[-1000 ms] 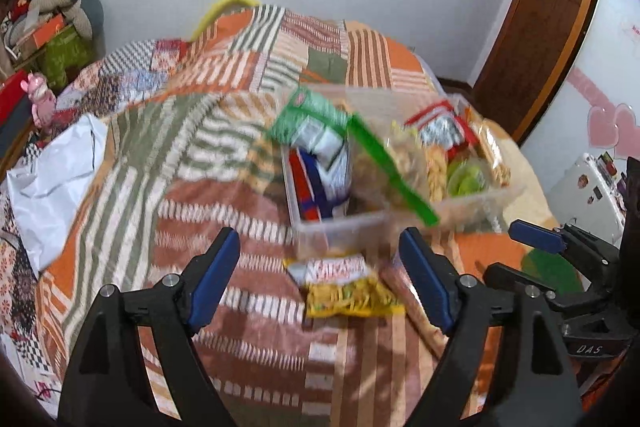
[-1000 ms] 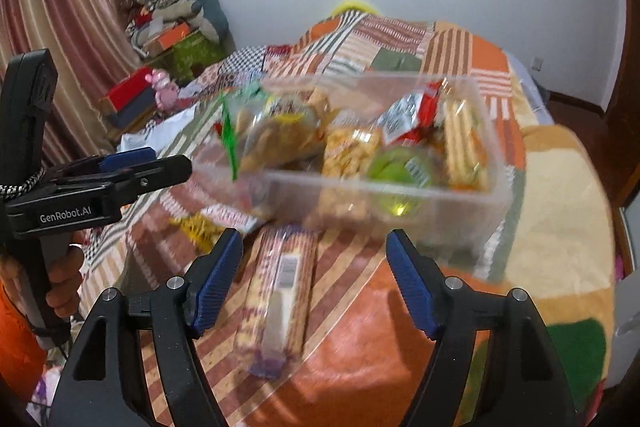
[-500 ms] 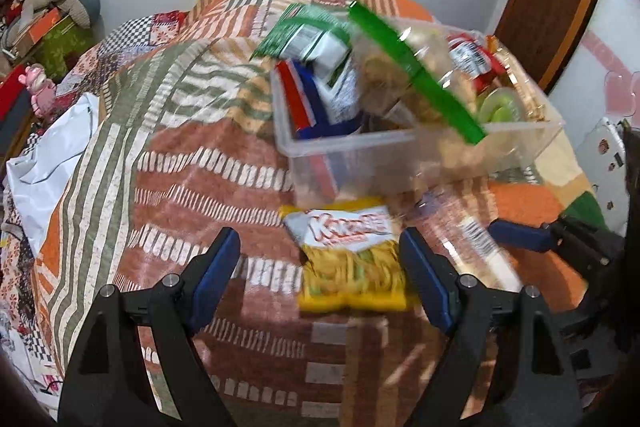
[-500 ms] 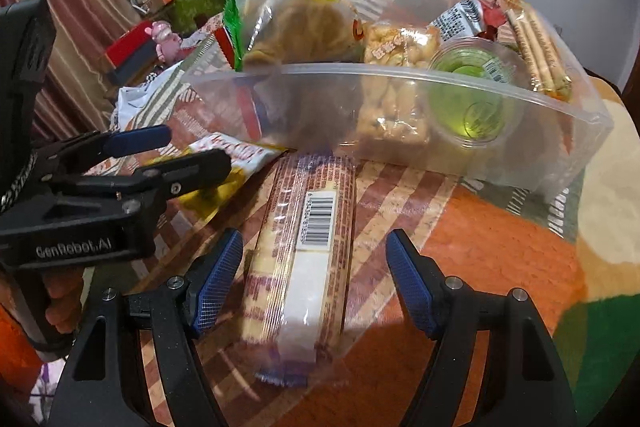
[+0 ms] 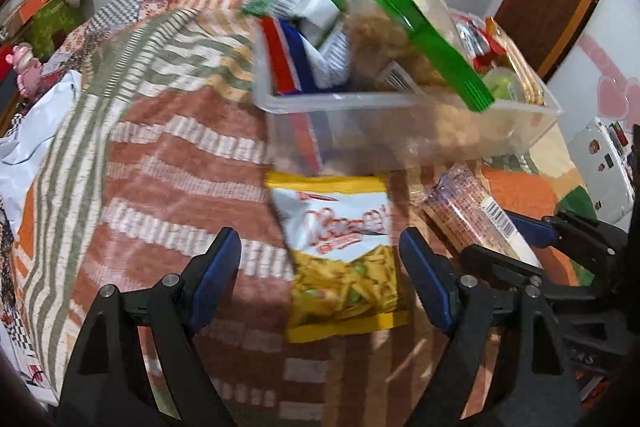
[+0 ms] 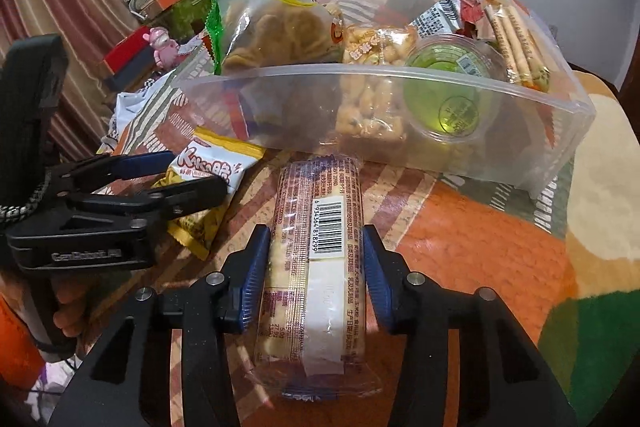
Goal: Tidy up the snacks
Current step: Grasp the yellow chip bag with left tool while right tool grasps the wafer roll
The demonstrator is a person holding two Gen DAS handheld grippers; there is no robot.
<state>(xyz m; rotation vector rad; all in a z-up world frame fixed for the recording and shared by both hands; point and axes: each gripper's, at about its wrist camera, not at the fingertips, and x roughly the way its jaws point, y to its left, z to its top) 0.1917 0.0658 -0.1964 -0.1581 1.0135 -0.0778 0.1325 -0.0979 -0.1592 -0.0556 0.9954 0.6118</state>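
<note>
While its jaws have just been closing, the right gripper clamps the long biscuit pack lying on the patchwork bedspread, near the clear snack bin. Left of it, the left gripper tilts downward, spread wide over the yellow chip bag.

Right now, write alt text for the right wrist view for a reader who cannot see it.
The right hand-held gripper has just been closing on a long biscuit pack lying on the patchwork bedspread, its blue pads against the pack's sides. Behind stands a clear plastic bin of snacks; at left the left hand-held gripper hovers open over a yellow snack bag.
</note>
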